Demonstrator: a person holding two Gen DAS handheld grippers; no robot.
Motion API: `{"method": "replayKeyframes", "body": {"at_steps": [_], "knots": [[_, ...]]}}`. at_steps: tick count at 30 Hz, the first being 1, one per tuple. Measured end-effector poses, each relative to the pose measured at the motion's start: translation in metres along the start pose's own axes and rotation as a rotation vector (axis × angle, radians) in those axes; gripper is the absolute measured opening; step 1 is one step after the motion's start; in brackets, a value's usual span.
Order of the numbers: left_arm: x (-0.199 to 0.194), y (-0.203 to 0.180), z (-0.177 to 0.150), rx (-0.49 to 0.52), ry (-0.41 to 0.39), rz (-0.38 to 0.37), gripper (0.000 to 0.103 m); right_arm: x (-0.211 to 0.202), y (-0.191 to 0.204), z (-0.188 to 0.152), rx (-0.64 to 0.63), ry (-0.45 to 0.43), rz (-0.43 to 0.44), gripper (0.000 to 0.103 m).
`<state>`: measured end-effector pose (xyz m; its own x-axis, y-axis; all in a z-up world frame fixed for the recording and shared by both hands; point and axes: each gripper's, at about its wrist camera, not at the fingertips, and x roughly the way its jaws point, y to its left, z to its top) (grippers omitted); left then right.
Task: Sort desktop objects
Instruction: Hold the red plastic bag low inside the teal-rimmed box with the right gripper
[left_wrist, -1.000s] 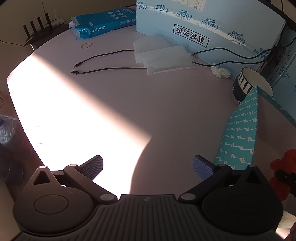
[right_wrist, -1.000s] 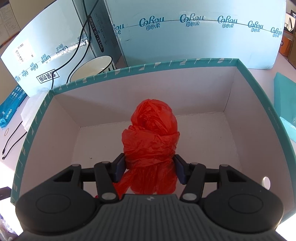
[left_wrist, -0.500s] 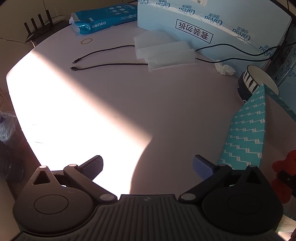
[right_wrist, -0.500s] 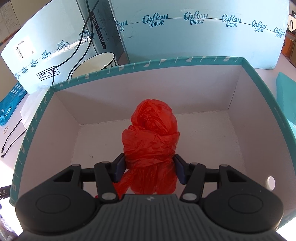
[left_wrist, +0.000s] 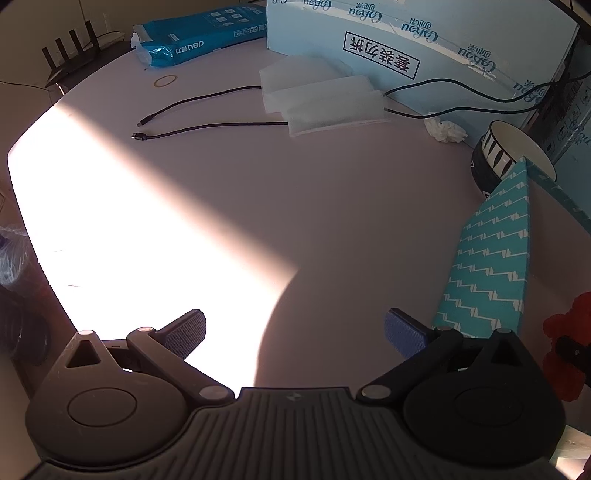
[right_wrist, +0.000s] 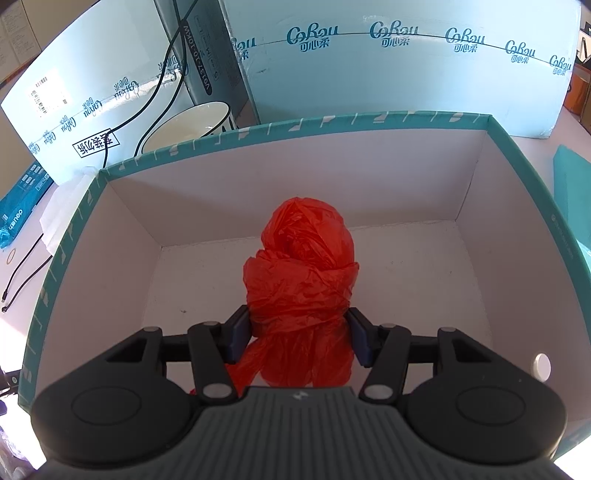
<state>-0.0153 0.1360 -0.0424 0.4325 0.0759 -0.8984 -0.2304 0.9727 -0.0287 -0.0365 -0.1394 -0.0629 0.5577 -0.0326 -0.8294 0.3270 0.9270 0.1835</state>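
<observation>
Right wrist view: right hand-held gripper (right_wrist: 299, 338) pinching red plastic bag (right_wrist: 303, 273) inside teal box (right_wrist: 295, 127). Left wrist view: left hand-held gripper (left_wrist: 293, 330) spread over table (left_wrist: 295, 206), cables (left_wrist: 207, 125) far.

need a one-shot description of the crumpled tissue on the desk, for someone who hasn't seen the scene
Start at the long pale blue carton standing along the back of the desk. At its foot, between the flat white packets and the striped bowl, lies the crumpled tissue. It is the only small, wadded white lump; the packets are flat and rectangular.
</observation>
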Motion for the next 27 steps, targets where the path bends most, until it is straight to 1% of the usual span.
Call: {"method": "replayKeyframes", "body": {"at_steps": [8,13,23,27], "knots": [[0.0,0.002,-0.002,-0.007,0.004,-0.001,0.103,0.0,0.002,0.0,-0.006,0.005,-0.008,0.059],[-0.001,0.002,-0.003,-0.005,0.004,-0.005,0.103,0.0,0.007,0.0,-0.051,-0.001,-0.02,0.058],[-0.001,0.003,-0.005,-0.006,0.009,-0.007,0.103,0.002,0.009,0.0,-0.089,0.002,0.006,0.059],[-0.001,0.002,-0.006,0.001,0.01,-0.009,0.103,0.003,0.011,0.001,-0.095,-0.001,-0.002,0.058]]}}
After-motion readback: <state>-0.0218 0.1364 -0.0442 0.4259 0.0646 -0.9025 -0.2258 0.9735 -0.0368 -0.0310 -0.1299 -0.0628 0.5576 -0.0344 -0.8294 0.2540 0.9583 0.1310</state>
